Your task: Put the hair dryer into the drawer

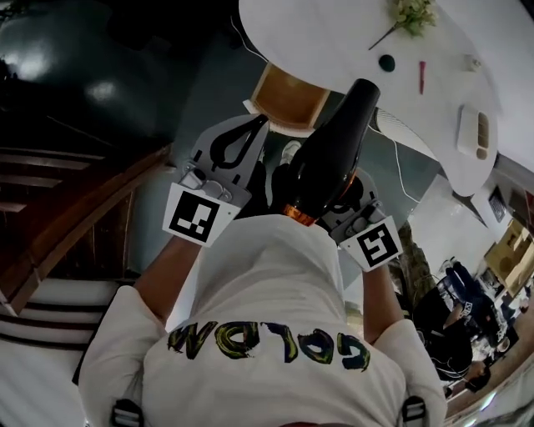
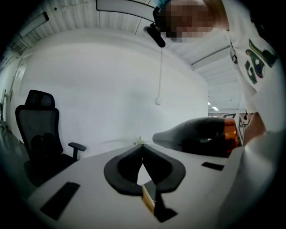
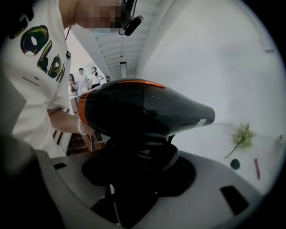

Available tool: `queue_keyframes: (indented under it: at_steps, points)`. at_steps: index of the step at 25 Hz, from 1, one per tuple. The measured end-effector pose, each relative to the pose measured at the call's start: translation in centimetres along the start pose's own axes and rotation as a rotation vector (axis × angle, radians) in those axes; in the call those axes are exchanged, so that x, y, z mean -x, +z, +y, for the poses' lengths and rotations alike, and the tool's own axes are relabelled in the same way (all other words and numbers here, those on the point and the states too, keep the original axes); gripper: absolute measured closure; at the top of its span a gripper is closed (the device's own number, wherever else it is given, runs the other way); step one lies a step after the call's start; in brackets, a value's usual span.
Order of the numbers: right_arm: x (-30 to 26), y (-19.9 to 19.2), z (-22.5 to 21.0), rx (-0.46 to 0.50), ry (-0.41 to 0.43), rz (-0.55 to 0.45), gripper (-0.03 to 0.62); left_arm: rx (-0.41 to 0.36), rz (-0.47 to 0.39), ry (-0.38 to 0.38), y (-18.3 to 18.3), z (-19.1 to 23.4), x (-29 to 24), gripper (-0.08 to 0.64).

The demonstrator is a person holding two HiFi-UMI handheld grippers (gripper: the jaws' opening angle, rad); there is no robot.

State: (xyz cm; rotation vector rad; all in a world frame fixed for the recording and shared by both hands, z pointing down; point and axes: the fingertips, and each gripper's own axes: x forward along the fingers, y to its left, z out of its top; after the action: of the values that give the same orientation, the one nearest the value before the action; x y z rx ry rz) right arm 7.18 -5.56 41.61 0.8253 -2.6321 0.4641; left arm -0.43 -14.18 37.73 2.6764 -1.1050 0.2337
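Note:
The hair dryer [image 1: 334, 150] is black with an orange ring at its back end. My right gripper [image 3: 138, 156] is shut on its handle, where the cord is coiled, and the nozzle [image 3: 196, 117] points forward over the jaws. In the head view it hangs just short of the open drawer [image 1: 288, 98], a wood-lined box under the white table's [image 1: 334, 50] edge. My left gripper [image 1: 260, 123] is beside the dryer on its left, jaws shut tip to tip on nothing. The left gripper view has the dryer [image 2: 201, 136] at its right.
On the table lie a flower sprig [image 1: 413, 15], a dark round thing [image 1: 386, 62], a red pen [image 1: 421, 77] and a white device [image 1: 476, 132]. A black office chair [image 2: 38, 129] stands at the left. Wooden stairs [image 1: 67, 208] run along the left; people stand far right.

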Motion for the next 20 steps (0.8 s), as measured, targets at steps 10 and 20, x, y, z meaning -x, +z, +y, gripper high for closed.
queue_keyframes:
  at_steps: [10, 20]
  points:
    - [-3.7, -11.3, 2.1, -0.116, 0.272, 0.266, 0.345, 0.061, 0.076, -0.022, -8.1, 0.8, -1.4, 0.548]
    - [-7.9, -18.2, -0.5, -0.234, 0.409, 0.444, 0.347, 0.087, 0.137, -0.043, -13.4, 1.9, -2.6, 0.548]
